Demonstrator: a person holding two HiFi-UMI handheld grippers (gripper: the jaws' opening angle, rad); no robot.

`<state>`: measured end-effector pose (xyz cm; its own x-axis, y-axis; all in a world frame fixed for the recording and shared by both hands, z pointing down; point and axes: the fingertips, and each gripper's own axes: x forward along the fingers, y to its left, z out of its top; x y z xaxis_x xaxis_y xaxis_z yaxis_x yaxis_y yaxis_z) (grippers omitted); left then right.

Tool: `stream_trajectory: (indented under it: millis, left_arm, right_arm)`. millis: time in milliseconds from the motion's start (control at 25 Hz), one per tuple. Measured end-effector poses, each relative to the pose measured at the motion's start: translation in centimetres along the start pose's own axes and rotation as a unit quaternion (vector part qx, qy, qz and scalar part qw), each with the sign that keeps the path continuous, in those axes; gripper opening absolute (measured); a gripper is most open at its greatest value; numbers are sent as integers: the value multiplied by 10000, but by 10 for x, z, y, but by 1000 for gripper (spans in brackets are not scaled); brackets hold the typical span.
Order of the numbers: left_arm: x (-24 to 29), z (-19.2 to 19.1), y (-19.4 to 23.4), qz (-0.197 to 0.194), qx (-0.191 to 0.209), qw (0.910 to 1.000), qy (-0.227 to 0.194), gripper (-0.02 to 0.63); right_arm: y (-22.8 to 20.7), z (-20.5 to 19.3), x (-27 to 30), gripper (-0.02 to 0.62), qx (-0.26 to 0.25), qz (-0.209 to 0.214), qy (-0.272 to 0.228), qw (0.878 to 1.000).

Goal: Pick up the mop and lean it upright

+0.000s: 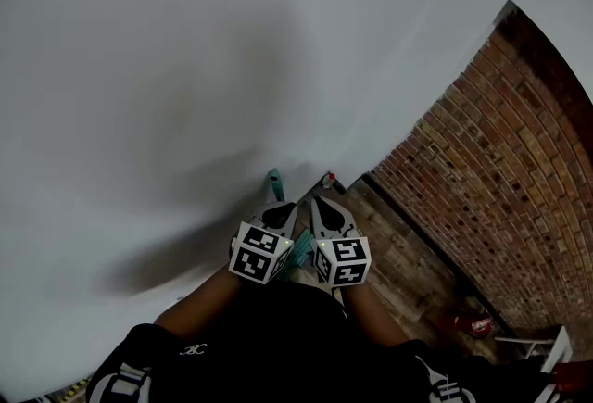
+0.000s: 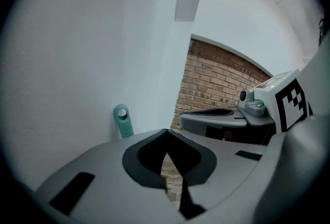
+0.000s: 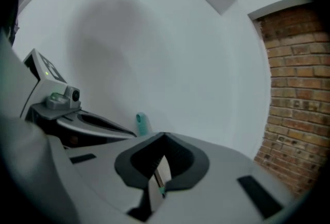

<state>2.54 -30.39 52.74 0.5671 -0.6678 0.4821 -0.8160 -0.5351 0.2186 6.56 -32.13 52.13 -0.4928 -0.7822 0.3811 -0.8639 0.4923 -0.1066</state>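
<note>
Starts at the left with the white wall (image 1: 139, 68), filling the head view from 9 through 12 o'clock. Finds the left gripper (image 1: 281, 209) next, jaws pressed together at the tips with nothing between them, only floor (image 1: 394, 248) visible through the slit behind. Places the mop (image 1: 275, 179) just past those jaws, toward 12 o'clock, with only its teal handle end clear to see, laid against or very near the white wall, contact too fine to tell. Reads the long axis as running from that teal end at 12 o'clock down toward 6 o'clock, between the two grippers, steep and close to upright. Puts the right gripper (image 1: 324, 209) just beside the left one, at its 3 o'clock, jaws likewise closed to the tips. Shows a thin silver-and-teal strip through the slot behind them, probably the shaft passing below rather than a thing pinched, though cannot say for sure. Sets the teal end at about 11 o'clock from these jaws, slightly farther off than from the left pair. Ends at the right with the brick wall (image 1: 500, 170), from 1 to 4 o'clock. Judges the lean as good as made, so any coming move turns on drawing both jaws toward 6 o'clock without nudging the shaft between them, the left gripper being the nearer
</note>
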Motion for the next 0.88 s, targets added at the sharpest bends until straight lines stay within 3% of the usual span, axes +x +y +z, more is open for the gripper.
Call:
stream_trajectory:
  millis: [280, 880]
  left_arm:
    - [12, -1, -30, -349, 102, 9993, 78, -8]
    - [8, -6, -55, -413, 250, 9987, 134, -8]
  right_arm:
    - [-25, -10, -33, 14, 225, -434, -48, 9988]
    - [-22, -23, -59, 14, 254, -418, -1, 9988]
